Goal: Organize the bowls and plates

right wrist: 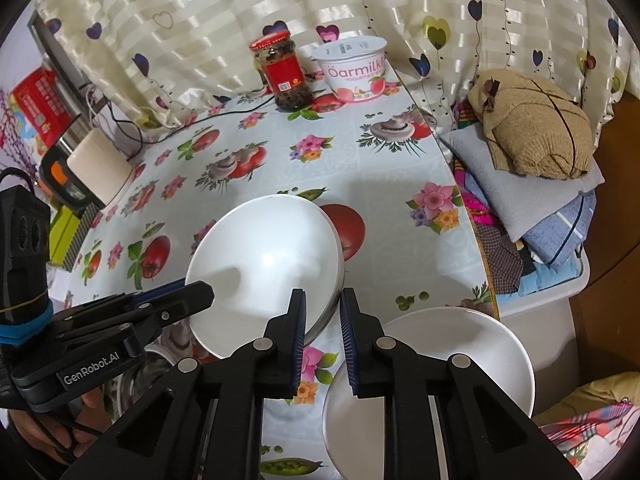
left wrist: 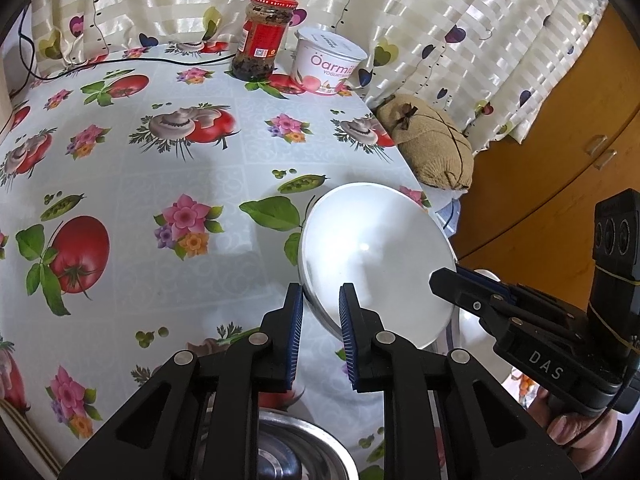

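A white bowl (left wrist: 376, 264) is tilted above the table, held from both sides. My left gripper (left wrist: 320, 308) has its jaws on either side of the bowl's near-left rim, and it also shows in the right wrist view (right wrist: 192, 300). My right gripper (right wrist: 323, 312) closes on the bowl's (right wrist: 264, 268) right rim; it shows in the left wrist view (left wrist: 444, 280). A second white bowl (right wrist: 440, 364) sits on the table under my right gripper. A steel bowl (left wrist: 296, 452) lies under my left gripper.
A red-lidded jar (left wrist: 262, 36) and a yogurt tub (left wrist: 326, 62) stand at the table's far edge. A tan bundle (right wrist: 532, 124) on folded cloth lies past the table's right edge. A white box (right wrist: 98, 164) and cables sit far left.
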`<state>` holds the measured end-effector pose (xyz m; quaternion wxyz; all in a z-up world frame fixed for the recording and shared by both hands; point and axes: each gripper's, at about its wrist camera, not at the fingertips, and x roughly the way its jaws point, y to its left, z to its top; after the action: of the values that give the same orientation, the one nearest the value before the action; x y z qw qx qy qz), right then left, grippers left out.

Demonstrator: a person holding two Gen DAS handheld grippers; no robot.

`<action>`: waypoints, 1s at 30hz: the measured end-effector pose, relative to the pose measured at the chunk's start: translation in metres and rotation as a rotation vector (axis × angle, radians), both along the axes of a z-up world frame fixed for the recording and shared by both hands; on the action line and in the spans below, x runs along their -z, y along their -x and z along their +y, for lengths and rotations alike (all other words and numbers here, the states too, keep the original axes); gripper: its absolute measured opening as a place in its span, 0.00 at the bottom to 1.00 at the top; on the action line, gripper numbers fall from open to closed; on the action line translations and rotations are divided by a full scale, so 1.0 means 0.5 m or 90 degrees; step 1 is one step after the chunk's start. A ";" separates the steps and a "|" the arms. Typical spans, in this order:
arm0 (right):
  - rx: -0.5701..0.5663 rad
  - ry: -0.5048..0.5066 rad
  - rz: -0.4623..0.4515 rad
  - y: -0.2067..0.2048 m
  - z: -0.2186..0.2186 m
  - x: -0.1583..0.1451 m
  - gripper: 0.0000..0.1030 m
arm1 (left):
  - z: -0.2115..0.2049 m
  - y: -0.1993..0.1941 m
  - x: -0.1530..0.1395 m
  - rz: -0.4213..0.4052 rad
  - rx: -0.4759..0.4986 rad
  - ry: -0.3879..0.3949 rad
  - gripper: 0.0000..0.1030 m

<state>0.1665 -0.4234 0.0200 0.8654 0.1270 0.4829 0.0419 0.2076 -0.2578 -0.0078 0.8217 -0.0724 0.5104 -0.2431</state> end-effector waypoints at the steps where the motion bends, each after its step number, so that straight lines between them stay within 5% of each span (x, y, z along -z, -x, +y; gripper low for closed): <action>1: 0.000 0.000 0.000 0.000 0.000 0.000 0.17 | 0.000 0.000 0.000 0.000 0.000 0.001 0.19; 30: -0.005 -0.006 -0.028 0.016 0.011 -0.044 0.16 | 0.025 0.027 -0.047 -0.027 -0.008 0.006 0.18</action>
<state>0.1584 -0.4178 0.0420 0.8749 0.1285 0.4642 0.0503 0.1942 -0.2452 0.0159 0.8335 -0.0743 0.4913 -0.2416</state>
